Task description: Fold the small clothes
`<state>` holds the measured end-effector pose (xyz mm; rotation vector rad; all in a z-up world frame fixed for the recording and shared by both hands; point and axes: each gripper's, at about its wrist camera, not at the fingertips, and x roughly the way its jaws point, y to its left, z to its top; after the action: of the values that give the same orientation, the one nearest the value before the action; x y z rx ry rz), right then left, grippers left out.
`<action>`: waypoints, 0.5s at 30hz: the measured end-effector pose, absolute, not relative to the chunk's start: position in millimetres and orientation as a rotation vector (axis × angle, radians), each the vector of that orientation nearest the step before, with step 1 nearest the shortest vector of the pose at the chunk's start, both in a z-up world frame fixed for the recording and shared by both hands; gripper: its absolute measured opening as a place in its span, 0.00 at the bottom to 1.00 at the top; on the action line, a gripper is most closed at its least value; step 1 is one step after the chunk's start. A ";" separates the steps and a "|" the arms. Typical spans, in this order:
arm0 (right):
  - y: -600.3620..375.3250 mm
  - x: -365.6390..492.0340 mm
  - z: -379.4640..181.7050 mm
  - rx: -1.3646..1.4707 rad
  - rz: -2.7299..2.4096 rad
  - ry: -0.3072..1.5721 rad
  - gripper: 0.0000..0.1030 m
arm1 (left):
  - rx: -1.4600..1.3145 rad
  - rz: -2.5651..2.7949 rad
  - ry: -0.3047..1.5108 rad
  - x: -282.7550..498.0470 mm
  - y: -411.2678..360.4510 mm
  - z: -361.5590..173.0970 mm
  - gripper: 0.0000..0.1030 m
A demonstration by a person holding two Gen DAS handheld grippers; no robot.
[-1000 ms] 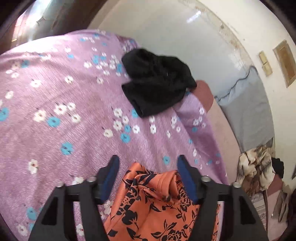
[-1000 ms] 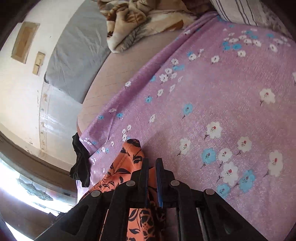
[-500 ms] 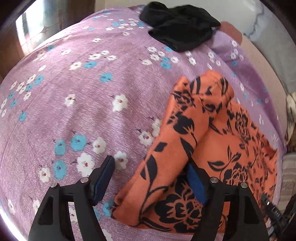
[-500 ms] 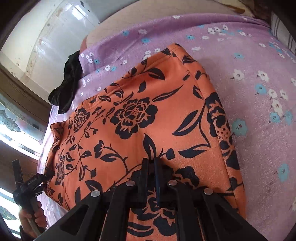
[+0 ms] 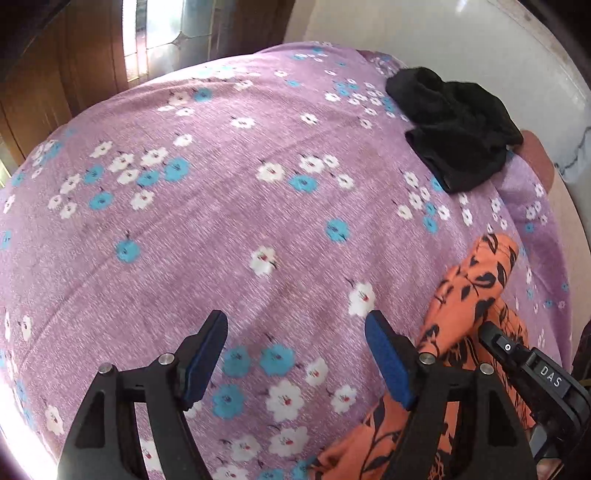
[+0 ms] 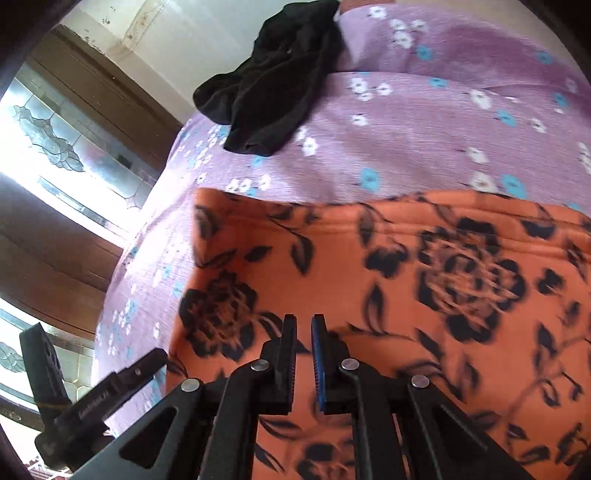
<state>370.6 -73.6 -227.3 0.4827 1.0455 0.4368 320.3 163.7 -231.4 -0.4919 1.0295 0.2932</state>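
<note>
**Orange floral garment spread on the purple bedsheet**

Left wrist view looks down on a purple bedsheet printed with white and blue flowers (image 5: pixel 229 221). The left gripper (image 5: pixel 295 354) hangs over bare sheet, jaws spread wide with nothing between them. An orange garment with black flower print (image 5: pixel 469 295) lies just beside its right finger. A crumpled black cloth (image 5: pixel 454 129) sits well apart, near the sheet's far edge. In the right wrist view, the right gripper (image 6: pixel 303 354) has its jaws nearly pressed together over the orange garment; whether they pinch fabric I cannot tell. Beyond stand a brown wooden window frame with patterned glass (image 6: pixel 55 147) and a pale wall (image 5: pixel 461 33).
</note>
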 end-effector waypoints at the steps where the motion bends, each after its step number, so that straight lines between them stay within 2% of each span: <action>1: -59.6 380.5 -226.7 0.480 0.444 1.040 0.10 | -0.507 0.305 1.020 321.1 168.0 -230.1 0.75; 6: -24.2 406.2 -217.6 0.548 0.495 1.009 0.10 | -0.406 0.288 0.956 325.3 152.1 -213.1 0.75; 10: -60.3 382.6 -202.3 0.536 0.440 0.945 0.10 | -0.274 0.208 0.914 329.0 120.0 -202.6 0.77; 15: -151.9 323.9 -197.4 0.453 0.214 0.935 0.10 | -0.078 0.094 1.072 337.6 66.5 -233.3 0.77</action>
<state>323.9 -151.9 -197.4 0.4528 0.9350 0.2138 337.6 66.5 -233.3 -0.0778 1.0720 0.0936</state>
